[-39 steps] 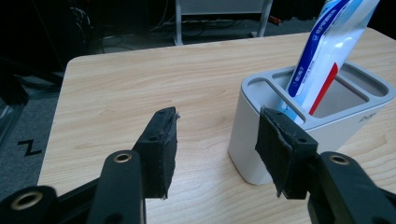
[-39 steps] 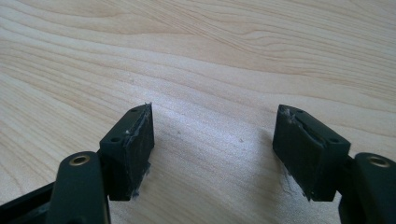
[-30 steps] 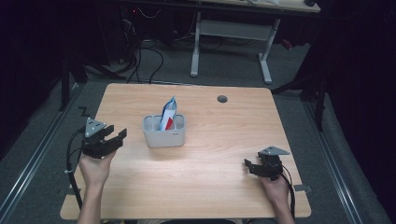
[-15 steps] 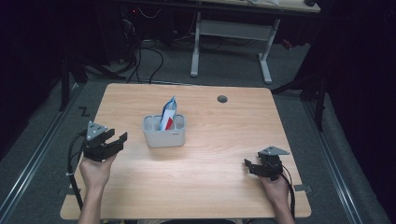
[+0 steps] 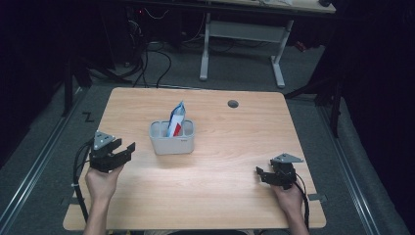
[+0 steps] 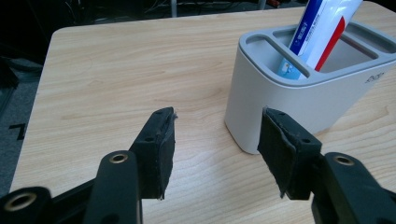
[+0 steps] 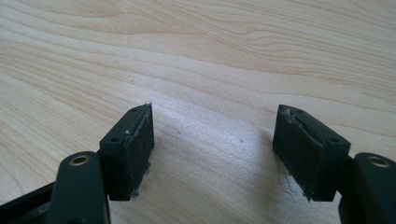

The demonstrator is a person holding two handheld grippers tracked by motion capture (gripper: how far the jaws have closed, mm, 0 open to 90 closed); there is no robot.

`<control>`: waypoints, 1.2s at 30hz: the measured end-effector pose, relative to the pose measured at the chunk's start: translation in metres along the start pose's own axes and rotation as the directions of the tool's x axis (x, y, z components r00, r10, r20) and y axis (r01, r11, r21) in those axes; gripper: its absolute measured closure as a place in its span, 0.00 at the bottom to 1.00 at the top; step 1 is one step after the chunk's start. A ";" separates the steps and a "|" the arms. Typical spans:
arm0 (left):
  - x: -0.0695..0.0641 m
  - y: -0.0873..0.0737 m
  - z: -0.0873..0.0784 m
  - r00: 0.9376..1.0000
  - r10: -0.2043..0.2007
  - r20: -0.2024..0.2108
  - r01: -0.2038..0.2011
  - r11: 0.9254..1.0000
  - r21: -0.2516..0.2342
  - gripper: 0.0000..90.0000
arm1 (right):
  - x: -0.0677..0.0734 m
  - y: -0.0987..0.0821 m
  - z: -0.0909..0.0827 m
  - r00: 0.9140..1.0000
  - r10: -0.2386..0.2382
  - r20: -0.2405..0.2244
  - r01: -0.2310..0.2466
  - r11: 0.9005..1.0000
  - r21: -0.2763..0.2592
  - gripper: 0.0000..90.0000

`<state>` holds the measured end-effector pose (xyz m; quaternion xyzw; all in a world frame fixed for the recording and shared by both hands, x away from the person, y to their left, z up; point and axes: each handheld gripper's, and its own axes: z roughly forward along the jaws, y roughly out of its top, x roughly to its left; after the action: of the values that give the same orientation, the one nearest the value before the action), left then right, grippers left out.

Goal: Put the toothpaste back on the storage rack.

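Around my wooden table (image 5: 210,196) the room is dark: a grey floor, a white-legged desk frame (image 5: 242,46) beyond the far edge and loose cables (image 5: 147,61) on the floor at the far left. A small round grommet hole (image 5: 233,104) sits in the tabletop near the far edge, well apart from everything else. The grey holder (image 5: 172,139) stands upright a little left of the table's middle, its top split by bars into compartments, and the toothpaste tube (image 5: 175,120) stands in one of them, long axis near upright and leaning slightly, its crimped end pointing up and away from me. My left gripper (image 5: 119,152) hangs near the holder's left side, apart from it, and nothing lies on the bare wood between them; in the left gripper view its jaws have just been opening wider, with nothing between them, and the holder's near corner (image 6: 247,126) shows just behind one pad. My right gripper (image 5: 264,175) is low over the near right of the table, well apart from the holder, jaws spread wide over bare wood, holding nothing.
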<state>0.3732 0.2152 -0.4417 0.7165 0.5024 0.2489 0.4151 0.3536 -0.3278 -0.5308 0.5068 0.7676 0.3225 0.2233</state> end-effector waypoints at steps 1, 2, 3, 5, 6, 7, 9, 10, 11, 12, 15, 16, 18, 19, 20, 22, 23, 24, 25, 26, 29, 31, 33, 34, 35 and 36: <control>0.000 -0.001 0.000 1.000 0.000 0.001 0.000 1.000 0.003 0.51 | 0.000 0.000 0.000 1.000 0.000 0.000 0.000 1.000 0.000 0.33; 0.000 -0.001 0.001 1.000 0.000 0.001 0.000 1.000 0.003 0.51 | 0.000 0.000 0.000 1.000 0.000 0.000 0.000 1.000 0.000 0.33; -0.001 -0.002 0.001 1.000 -0.001 0.002 0.001 1.000 0.005 0.51 | 0.000 0.000 0.000 1.000 0.000 0.000 0.000 1.000 0.000 0.33; -0.001 -0.003 0.002 1.000 0.001 0.004 -0.001 1.000 0.009 0.51 | 0.000 0.000 0.000 1.000 0.000 0.000 0.000 1.000 0.000 0.33; -0.001 -0.004 0.002 1.000 0.002 0.004 -0.002 1.000 0.011 0.51 | 0.000 0.000 0.000 1.000 0.000 0.000 0.000 1.000 0.000 0.33; -0.001 -0.005 0.002 1.000 0.004 0.004 -0.004 1.000 0.015 0.50 | 0.000 0.000 0.000 1.000 0.000 0.000 0.000 1.000 0.000 0.33; -0.001 -0.007 0.003 1.000 0.002 0.005 -0.002 1.000 0.019 0.50 | 0.000 0.000 0.000 1.000 0.000 0.000 0.000 1.000 0.000 0.33; -0.001 -0.008 0.003 1.000 0.000 0.005 0.000 1.000 0.021 0.50 | 0.000 0.000 0.000 1.000 0.000 0.000 0.000 1.000 0.000 0.33; -0.001 -0.009 0.004 1.000 -0.003 0.007 0.003 1.000 0.023 0.50 | 0.000 0.000 0.000 1.000 0.000 0.000 0.000 1.000 0.000 0.33; -0.001 -0.010 0.004 1.000 -0.004 0.007 0.004 1.000 0.025 0.50 | 0.000 0.000 0.000 1.000 0.000 0.000 0.000 1.000 0.000 0.33; -0.001 -0.014 0.006 1.000 -0.009 0.010 0.009 1.000 0.030 0.50 | 0.000 0.000 0.000 1.000 0.000 0.000 0.000 1.000 0.000 0.33; -0.001 -0.014 0.006 1.000 -0.010 0.010 0.010 0.999 0.032 0.50 | 0.000 0.000 0.000 1.000 0.000 0.000 0.000 1.000 0.000 0.33; -0.002 -0.016 0.007 1.000 -0.010 0.013 0.009 0.999 0.035 0.50 | 0.000 0.000 0.000 1.000 0.000 0.000 0.000 1.000 0.000 0.33; -0.002 -0.017 0.007 1.000 -0.010 0.013 0.010 0.999 0.034 0.50 | 0.000 0.000 0.000 1.000 0.000 0.000 0.000 1.000 0.000 0.33; -0.002 -0.017 0.008 1.000 -0.009 0.015 0.009 0.999 0.034 0.50 | 0.000 0.000 0.000 1.000 -0.001 0.000 0.001 1.000 0.000 0.33; -0.003 -0.020 0.008 1.000 -0.009 0.017 0.008 0.999 0.036 0.50 | 0.000 0.000 0.000 1.000 0.000 0.000 0.000 1.000 0.000 0.33; -0.004 -0.020 0.009 1.000 -0.008 0.017 0.007 0.999 0.036 0.50 | 0.000 0.000 0.000 1.000 -0.001 0.000 0.001 1.000 -0.001 0.33; -0.004 -0.022 0.009 1.000 -0.007 0.018 0.006 0.999 0.038 0.50 | 0.000 0.000 0.000 1.000 0.000 0.000 0.000 1.000 0.000 0.33; -0.005 -0.023 0.010 1.000 -0.007 0.019 0.006 0.999 0.041 0.50 | 0.000 0.000 0.000 1.000 0.000 0.000 0.000 1.000 0.000 0.33; -0.005 -0.024 0.010 1.000 -0.006 0.021 0.005 0.999 0.046 0.50 | 0.000 0.000 0.000 1.000 -0.001 0.000 0.001 1.000 -0.001 0.33; -0.006 -0.028 0.013 1.000 -0.010 0.020 0.009 0.999 0.053 0.50 | 0.000 0.000 0.000 1.000 -0.002 0.000 0.002 1.000 -0.001 0.33; -0.006 -0.030 0.014 1.000 -0.015 0.022 0.014 0.998 0.056 0.50 | 0.000 0.000 0.000 1.000 0.000 0.000 0.000 1.000 0.000 0.33; -0.007 -0.032 0.015 1.000 -0.016 0.025 0.014 0.998 0.060 0.50 | 0.000 0.000 0.000 1.000 0.000 0.000 0.000 1.000 0.000 0.33; -0.008 -0.034 0.016 1.000 -0.014 0.023 0.013 0.998 0.064 0.50 | 0.000 0.000 0.000 1.000 0.000 0.000 0.000 1.000 0.000 0.33; -0.008 -0.035 0.016 1.000 -0.017 0.024 0.016 0.998 0.064 0.50 | 0.000 0.000 0.000 1.000 -0.001 0.000 0.001 1.000 0.000 0.33; -0.008 -0.036 0.017 1.000 -0.017 0.024 0.016 0.998 0.067 0.50 | 0.000 0.000 0.000 1.000 -0.001 0.000 0.001 1.000 0.000 0.33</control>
<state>0.3648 0.2075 -0.4803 0.7288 0.5112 0.2195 0.3992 0.3536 -0.3278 -0.5308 0.5063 0.7679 0.3225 0.2237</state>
